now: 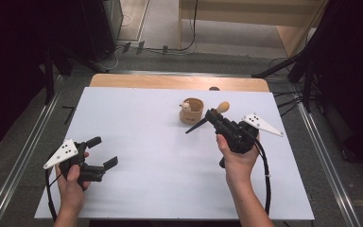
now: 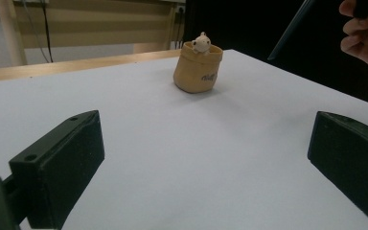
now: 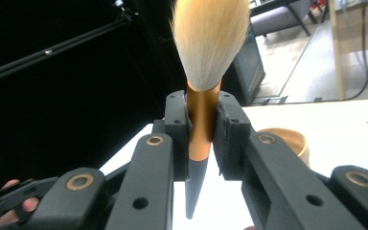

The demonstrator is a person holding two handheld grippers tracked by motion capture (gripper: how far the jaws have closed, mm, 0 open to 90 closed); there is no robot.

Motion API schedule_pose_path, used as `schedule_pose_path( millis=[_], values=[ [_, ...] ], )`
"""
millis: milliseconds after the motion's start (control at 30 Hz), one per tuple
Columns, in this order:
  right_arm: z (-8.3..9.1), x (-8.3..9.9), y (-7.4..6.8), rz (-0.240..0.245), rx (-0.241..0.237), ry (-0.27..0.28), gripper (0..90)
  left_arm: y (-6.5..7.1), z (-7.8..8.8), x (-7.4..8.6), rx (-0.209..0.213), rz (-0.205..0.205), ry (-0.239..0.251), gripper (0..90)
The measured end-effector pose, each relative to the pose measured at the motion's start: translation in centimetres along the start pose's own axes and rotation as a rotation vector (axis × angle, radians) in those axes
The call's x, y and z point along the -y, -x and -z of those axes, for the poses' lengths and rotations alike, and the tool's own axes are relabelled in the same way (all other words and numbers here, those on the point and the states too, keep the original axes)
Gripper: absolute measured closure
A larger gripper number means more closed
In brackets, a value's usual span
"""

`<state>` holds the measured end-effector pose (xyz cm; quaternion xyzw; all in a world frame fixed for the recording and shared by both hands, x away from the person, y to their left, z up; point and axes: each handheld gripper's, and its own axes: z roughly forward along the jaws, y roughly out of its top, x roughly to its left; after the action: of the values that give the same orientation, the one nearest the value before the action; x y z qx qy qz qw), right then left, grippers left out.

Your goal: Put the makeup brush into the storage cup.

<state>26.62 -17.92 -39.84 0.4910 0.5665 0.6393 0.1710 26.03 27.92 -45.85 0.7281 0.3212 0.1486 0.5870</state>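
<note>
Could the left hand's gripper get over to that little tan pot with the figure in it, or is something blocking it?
Probably yes. The left gripper has its jaws open, holds nothing, and already points toward the tan pot. Bare white table lies between them. The right gripper, holding the brush, sits beside the pot, not across the path.

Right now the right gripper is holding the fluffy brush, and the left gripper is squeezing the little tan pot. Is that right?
Not quite. The right gripper is holding the brush, but the left gripper is open and squeezes nothing. The tan pot stands apart on the table, well beyond its jaws, as the left gripper view shows.
</note>
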Motion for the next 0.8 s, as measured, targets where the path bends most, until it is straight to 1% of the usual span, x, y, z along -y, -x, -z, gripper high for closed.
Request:
schedule_pose_path(
  millis=[100, 233, 300, 567, 700, 800],
  values=[
    [-0.4, -0.5, 0.3, 0.010, 0.015, 0.000, 79.6, -0.4, 0.4, 0.1, -0.007, 0.004, 0.001, 0.0],
    [-0.8, -1.3, 0.7, 0.015, 0.040, 0.000, 79.7, -0.8, 0.7, 0.3, -0.025, 0.000, -0.008, 0.0],
    [-1.1, -1.7, 0.9, 0.027, 0.056, 0.004, 79.7, -1.0, 0.8, 0.4, -0.028, 0.009, -0.008, 0.0],
    [-2.0, -3.0, 1.3, 0.083, 0.106, -0.012, 79.6, -1.0, 1.0, 0.4, -0.030, 0.014, -0.005, 0.0],
    [-2.4, -3.4, 1.5, 0.104, 0.127, -0.015, 79.7, -1.1, 1.1, 0.5, -0.032, 0.019, -0.004, 0.0],
    [-2.8, -3.6, 1.7, 0.128, 0.146, -0.025, 79.6, -1.0, 1.1, 0.5, -0.033, 0.015, -0.008, 0.0]
  ],
)
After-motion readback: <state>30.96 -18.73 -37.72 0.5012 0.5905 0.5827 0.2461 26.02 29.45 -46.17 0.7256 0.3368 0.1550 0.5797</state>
